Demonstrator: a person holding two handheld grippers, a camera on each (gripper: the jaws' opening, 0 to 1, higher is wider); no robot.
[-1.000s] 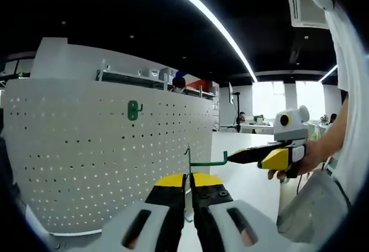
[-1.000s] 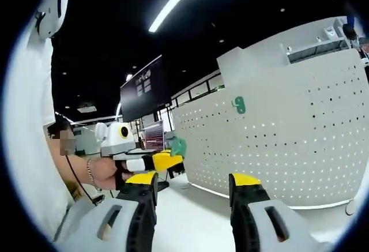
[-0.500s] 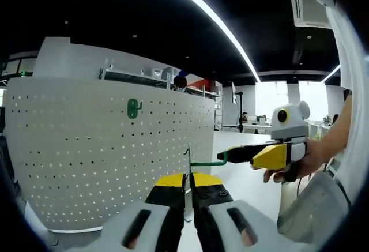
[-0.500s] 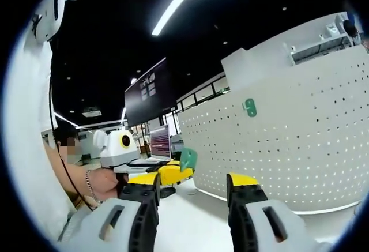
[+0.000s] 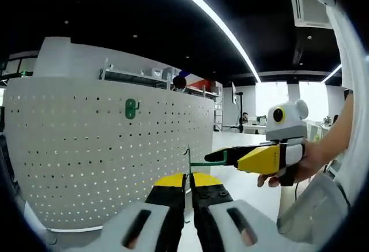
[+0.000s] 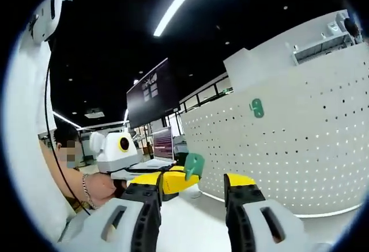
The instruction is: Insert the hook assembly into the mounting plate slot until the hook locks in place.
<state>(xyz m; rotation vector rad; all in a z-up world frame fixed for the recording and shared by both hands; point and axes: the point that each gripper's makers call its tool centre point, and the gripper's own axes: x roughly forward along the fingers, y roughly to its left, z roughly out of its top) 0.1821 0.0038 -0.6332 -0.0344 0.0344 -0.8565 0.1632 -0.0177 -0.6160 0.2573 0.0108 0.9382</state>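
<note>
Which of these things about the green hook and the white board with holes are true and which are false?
1. The left gripper is shut on the green hook. True.
2. The right gripper has its jaws spread apart. True.
3. A red plate hangs on the pegboard. False: the mounting plate on it is green.
4. The green hook is already pushed into the mounting plate. False: the gripper holds it away from the board.
5. The pegboard lies flat on the floor. False: it stands upright.
</note>
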